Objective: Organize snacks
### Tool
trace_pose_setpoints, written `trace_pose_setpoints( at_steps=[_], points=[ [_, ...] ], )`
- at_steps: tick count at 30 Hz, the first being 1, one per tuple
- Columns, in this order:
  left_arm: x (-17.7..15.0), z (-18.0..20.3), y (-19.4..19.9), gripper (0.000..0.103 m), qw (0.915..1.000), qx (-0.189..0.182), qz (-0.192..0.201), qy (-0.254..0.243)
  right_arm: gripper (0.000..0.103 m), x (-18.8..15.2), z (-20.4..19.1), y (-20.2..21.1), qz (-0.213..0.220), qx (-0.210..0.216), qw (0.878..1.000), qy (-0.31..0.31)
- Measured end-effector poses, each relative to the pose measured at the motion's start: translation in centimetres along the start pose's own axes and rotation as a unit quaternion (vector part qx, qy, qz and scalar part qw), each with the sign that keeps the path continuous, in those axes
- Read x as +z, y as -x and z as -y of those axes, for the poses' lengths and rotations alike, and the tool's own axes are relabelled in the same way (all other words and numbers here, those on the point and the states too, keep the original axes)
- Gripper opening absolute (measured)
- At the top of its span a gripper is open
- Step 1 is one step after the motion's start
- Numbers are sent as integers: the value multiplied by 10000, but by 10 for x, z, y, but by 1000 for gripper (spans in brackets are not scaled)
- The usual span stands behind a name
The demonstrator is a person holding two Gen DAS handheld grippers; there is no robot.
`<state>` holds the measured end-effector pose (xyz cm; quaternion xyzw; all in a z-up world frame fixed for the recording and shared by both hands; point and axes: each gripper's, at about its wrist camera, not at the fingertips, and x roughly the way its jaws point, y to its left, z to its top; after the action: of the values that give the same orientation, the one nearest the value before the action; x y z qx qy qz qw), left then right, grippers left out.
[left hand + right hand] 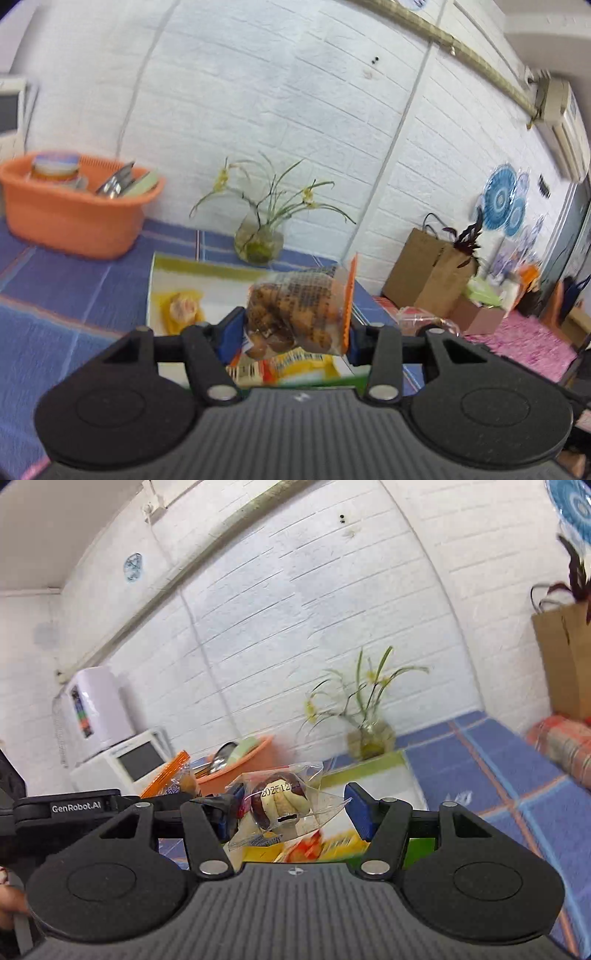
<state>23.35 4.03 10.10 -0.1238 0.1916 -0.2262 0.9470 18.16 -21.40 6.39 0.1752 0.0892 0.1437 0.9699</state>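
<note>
Clear, slippery plastic is what both sets of fingers hold: the left gripper [295,332] is clamped on a bag of brown snacks [295,314] at the frame's centre, while the right gripper [293,808] has a wrapped chocolate [280,801] between its fingers, only the left pad seeming to touch it, so I cannot tell whether it is truly pinched. That thin wrapper could slide free and drop, I judge, onto the open box [177,280] just below. Behind lie a blue checked counter [66,295], an orange basket [74,218] at upper left, a glass vase [258,240] and a white brick wall [277,110].
</note>
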Motion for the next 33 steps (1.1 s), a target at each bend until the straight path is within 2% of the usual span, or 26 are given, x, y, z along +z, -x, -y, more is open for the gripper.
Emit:
trace_pose_setpoints(
  at_steps=[2, 5, 10, 12, 13, 15, 18, 20, 23, 26, 28, 33],
  points=[
    [6, 3, -21, 44, 9998, 180, 39, -65, 98, 9, 1, -20, -80, -171, 9997, -122],
    [0, -3, -48, 44, 9991, 431, 24, -9, 98, 10, 11, -53, -419, -137, 9982, -418],
    [-19, -20, -82, 44, 9968, 642, -444, -191, 99, -13, 31, -84, -603, -425, 9934, -882],
    [-22, -24, -91, 50, 9960, 679, -524, -256, 101, -18, 32, -87, -604, -508, 9941, -740],
    [-23, -24, -92, 60, 9957, 704, -537, -280, 103, -20, 32, -86, -553, -575, 9946, -668],
    [-24, -23, -91, 63, 9954, 702, -549, -346, 103, -22, 32, -86, -574, -631, 9950, -518],
    [-19, -20, -82, 68, 9946, 760, -515, -477, 103, -16, 33, -82, -679, -588, 9948, -470],
    [-14, -20, -67, 77, 9945, 784, -414, -553, 103, -10, 34, -74, -696, -631, 9944, -493],
    [-5, -21, -39, 77, 9939, 854, -214, -672, 103, 2, 27, -63, -780, -619, 9949, -175],
    [4, -23, -8, 77, 9917, 1120, 78, -634, 103, 12, 17, -49, -602, -514, 9967, 160],
    [-7, -29, 14, 78, 9915, 1204, 129, -471, 103, 17, 10, -41, -474, -386, 9975, 343],
    [-65, -31, 55, 78, 9888, 1458, -183, -272, 103, 21, -4, -31, -437, -91, 9980, 439]
  ],
)
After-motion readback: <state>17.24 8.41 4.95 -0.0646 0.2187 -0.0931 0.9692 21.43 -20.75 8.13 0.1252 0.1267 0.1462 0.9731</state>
